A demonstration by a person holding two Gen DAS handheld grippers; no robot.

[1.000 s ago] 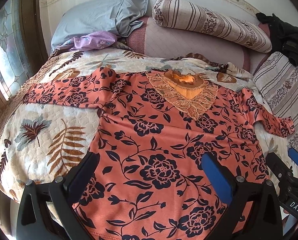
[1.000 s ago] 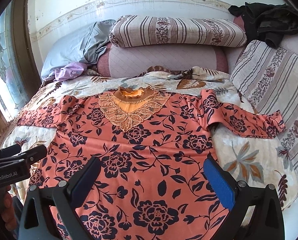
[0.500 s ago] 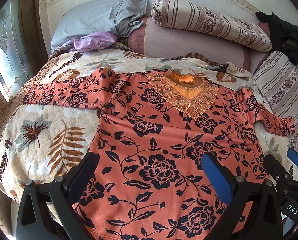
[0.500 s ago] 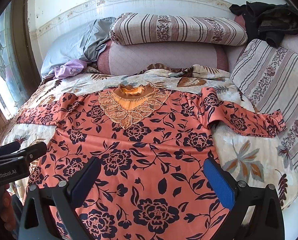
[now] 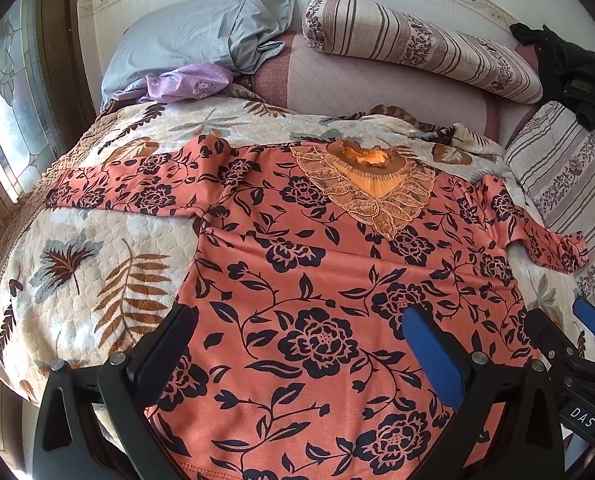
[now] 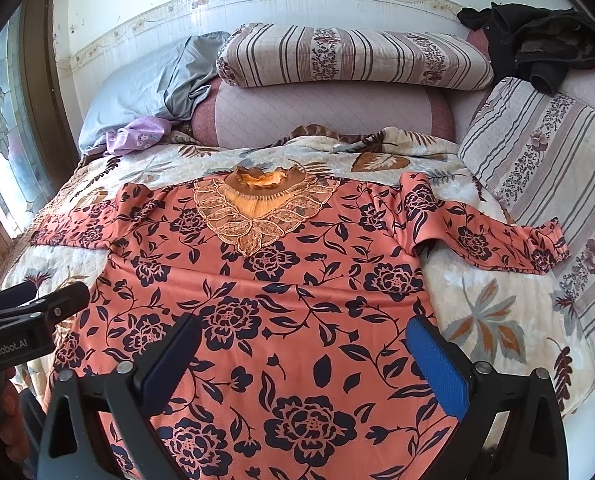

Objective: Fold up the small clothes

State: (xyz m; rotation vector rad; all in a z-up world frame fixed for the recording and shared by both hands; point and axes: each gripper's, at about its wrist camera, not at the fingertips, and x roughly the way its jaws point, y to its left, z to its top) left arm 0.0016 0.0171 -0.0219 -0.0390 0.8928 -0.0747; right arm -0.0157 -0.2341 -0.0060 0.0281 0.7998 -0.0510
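Note:
An orange top with dark flower print (image 5: pixel 297 280) lies spread flat on the bed, front up, lace collar (image 5: pixel 371 192) at the far end, both sleeves stretched out sideways. It also shows in the right wrist view (image 6: pixel 281 280). My left gripper (image 5: pixel 297 344) is open and empty, hovering over the lower body of the top. My right gripper (image 6: pixel 303 356) is open and empty over the lower right part of the top. The right gripper shows at the right edge of the left view (image 5: pixel 569 344); the left gripper shows at the left edge of the right view (image 6: pixel 29 308).
A leaf-print quilt (image 5: pixel 89 264) covers the bed. A grey pillow (image 5: pixel 201 32), a lilac cloth (image 5: pixel 185 84) and striped bolsters (image 5: pixel 417 44) lie at the head. A striped cushion (image 6: pixel 545 160) and dark clothes (image 6: pixel 537 48) lie at the right. A window (image 5: pixel 5 100) is at the left.
The right gripper has drifted slightly back from the top. The left gripper and the top have barely moved. Both grippers stay open.

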